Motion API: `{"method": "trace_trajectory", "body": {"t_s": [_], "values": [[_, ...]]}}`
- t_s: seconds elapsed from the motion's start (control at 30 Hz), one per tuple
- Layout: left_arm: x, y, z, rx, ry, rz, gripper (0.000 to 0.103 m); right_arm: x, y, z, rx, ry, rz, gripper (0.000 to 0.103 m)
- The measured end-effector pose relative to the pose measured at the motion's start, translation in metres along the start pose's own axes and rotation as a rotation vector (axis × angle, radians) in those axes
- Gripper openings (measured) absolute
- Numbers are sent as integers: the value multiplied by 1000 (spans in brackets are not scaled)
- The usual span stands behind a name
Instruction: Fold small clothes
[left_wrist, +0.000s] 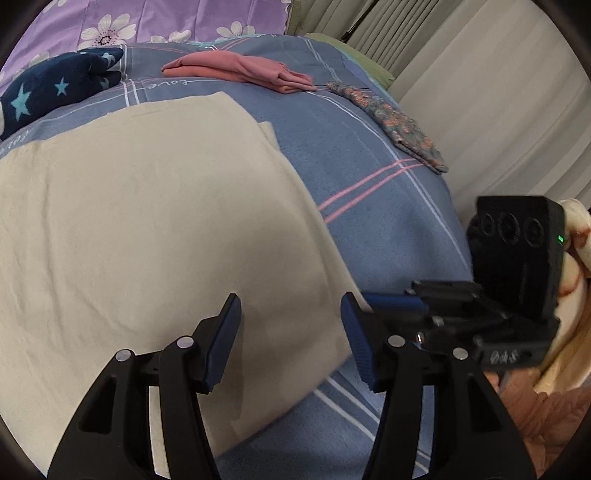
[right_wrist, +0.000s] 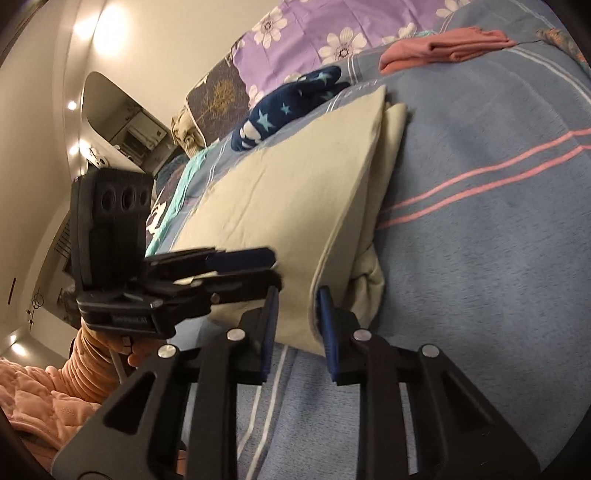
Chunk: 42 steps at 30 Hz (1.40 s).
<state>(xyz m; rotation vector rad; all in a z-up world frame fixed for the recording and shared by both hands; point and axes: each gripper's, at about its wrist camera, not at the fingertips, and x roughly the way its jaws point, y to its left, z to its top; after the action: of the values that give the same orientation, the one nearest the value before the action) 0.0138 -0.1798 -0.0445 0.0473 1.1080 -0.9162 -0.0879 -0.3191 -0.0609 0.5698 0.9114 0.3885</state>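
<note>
Right wrist view: we are keeping the right claw (right_wrist: 297, 325) narrow around the beige cloth's (right_wrist: 295, 192) near corner on the bed (right_wrist: 480, 221), while our left claw (left_wrist: 291, 332) is hovering wide over it, empty.

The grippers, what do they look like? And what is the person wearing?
Each gripper is black plastic with silver rivets, triangular cut-outs and dark blue ribbed pads on its jaws: left gripper, right gripper. Each carries a boxy black block with three round holes; the right one's shows a small green light. The sleeve is fuzzy peach-pink, ribbed at the cuff.
</note>
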Motion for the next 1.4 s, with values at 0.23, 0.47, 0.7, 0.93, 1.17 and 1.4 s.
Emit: {"method": "trace_trajectory", "body": {"t_s": [0.23, 0.47, 0.7, 0.93, 1.17, 1.4], "values": [[30, -13, 14, 33, 46, -89, 41, -2, 5, -17, -44, 51, -25, 26], [34, -15, 4, 60, 55, -21, 12, -53, -13, 6, -38, -41, -146, 30], [37, -44, -6, 154, 97, -2, 35, -12, -57, 83, 70, -42, -195, 30], [38, -51, -8, 208, 114, -12, 14, 45, -71, 136, 103, 6, -174, 33], [37, -52, -9, 255, 109, -58, 8, 4, -29, 158, 15, -174, -219, 1], [46, -53, -7, 282, 115, -97, 5, 14, -56, 145, -37, -170, -550, 0]]}}
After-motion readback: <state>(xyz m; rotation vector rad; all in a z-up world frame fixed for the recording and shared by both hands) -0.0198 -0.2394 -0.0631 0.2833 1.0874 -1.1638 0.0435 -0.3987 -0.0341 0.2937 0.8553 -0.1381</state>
